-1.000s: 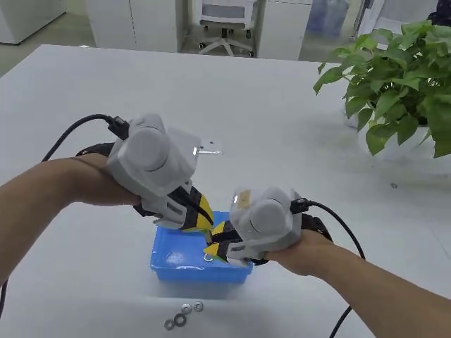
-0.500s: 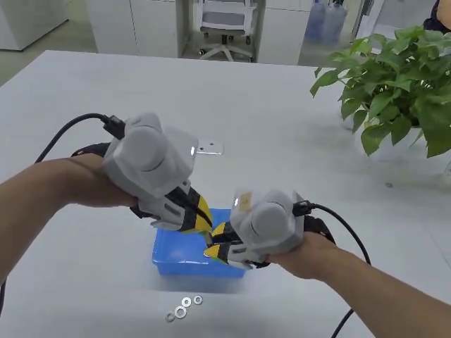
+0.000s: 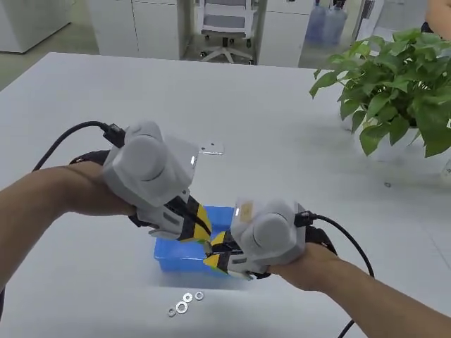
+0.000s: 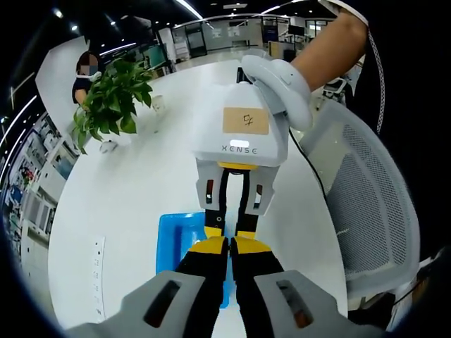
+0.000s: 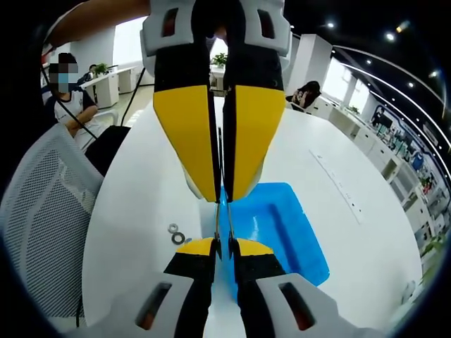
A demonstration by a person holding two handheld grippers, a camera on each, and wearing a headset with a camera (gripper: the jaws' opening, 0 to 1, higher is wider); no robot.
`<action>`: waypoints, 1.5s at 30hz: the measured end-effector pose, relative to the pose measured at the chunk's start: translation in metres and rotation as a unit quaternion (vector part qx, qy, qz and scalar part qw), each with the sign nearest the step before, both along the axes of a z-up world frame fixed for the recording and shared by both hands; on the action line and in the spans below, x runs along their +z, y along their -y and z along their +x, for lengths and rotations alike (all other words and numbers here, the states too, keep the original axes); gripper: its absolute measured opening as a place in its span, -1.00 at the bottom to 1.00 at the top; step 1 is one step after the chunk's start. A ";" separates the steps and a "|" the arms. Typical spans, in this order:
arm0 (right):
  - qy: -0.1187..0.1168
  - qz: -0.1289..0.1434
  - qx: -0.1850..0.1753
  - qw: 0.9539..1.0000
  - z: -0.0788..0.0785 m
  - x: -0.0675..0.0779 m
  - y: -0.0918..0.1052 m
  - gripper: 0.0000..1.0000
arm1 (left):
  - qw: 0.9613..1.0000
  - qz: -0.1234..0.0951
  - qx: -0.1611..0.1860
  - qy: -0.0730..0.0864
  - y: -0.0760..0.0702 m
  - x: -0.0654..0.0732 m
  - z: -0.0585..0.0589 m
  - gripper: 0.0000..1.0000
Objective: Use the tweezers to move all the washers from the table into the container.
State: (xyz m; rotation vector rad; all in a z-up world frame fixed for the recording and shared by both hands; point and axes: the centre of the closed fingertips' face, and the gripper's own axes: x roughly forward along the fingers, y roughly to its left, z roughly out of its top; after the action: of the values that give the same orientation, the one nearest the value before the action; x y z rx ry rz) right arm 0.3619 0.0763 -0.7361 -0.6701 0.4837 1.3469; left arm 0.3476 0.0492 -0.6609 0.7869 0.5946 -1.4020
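The blue container (image 3: 177, 258) sits on the white table, with three small washers (image 3: 184, 305) lying loose just in front of it. My left gripper (image 3: 201, 232) and right gripper (image 3: 215, 255) meet tip to tip over the container's near right part. In the right gripper view, thin metal tweezers (image 5: 218, 229) run from my right gripper (image 5: 215, 248) up between the yellow pads (image 5: 184, 134) of the left gripper; both sets of jaws are shut on them. The washers (image 5: 176, 234) lie left of the container (image 5: 282, 225). In the left gripper view, my left gripper (image 4: 229, 246) faces the other gripper's white body (image 4: 239, 134).
A potted green plant (image 3: 394, 77) stands at the table's far right. A small flat metal piece (image 3: 210, 149) lies beyond the grippers. Black cables trail from both grippers. An office chair (image 3: 225, 21) stands past the table's far edge.
The head camera has shifted slightly. Both grippers stay pressed tip to tip over the container, with hardly any movement. The washers have not moved.
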 end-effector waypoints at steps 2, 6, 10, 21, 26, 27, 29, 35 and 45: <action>-0.002 0.000 0.001 1.000 -0.003 -0.002 -0.001 -0.76 | 1.000 0.000 0.000 -0.002 -0.001 -0.002 -0.002 -0.88; -0.007 0.001 0.004 1.000 -0.009 -0.006 -0.003 -0.76 | 1.000 0.000 0.002 -0.007 -0.004 -0.007 -0.005 -0.88; -0.012 0.001 0.006 1.000 -0.014 -0.010 -0.004 -0.76 | 1.000 0.000 0.004 -0.013 -0.005 -0.011 -0.008 -0.88; -0.027 -0.003 0.016 1.000 -0.027 -0.026 -0.009 -0.76 | 1.000 0.006 0.005 -0.030 -0.008 -0.027 -0.018 -0.88; -0.031 -0.004 0.017 0.999 -0.027 -0.032 -0.011 -0.76 | 0.999 0.009 0.005 -0.036 -0.009 -0.032 -0.019 -0.88; -0.032 -0.004 0.017 0.999 -0.028 -0.033 -0.011 -0.76 | 0.999 0.009 0.005 -0.036 -0.009 -0.033 -0.019 -0.88; -0.034 -0.004 0.017 0.999 -0.028 -0.035 -0.012 -0.76 | 0.999 0.009 0.006 -0.040 -0.009 -0.035 -0.020 -0.88; -0.044 -0.002 0.014 0.999 -0.031 -0.043 -0.012 -0.76 | 0.999 0.011 0.005 -0.048 -0.010 -0.043 -0.022 -0.87; -0.061 0.002 0.011 0.998 -0.033 -0.052 -0.015 -0.76 | 0.998 0.015 0.008 -0.059 -0.013 -0.052 -0.022 -0.87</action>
State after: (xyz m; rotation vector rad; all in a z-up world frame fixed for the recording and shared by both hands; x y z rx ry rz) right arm 0.3291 0.0913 -0.7884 -0.5947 0.5722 1.4151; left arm 0.3255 0.0620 -0.7130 0.7253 0.7121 -1.4347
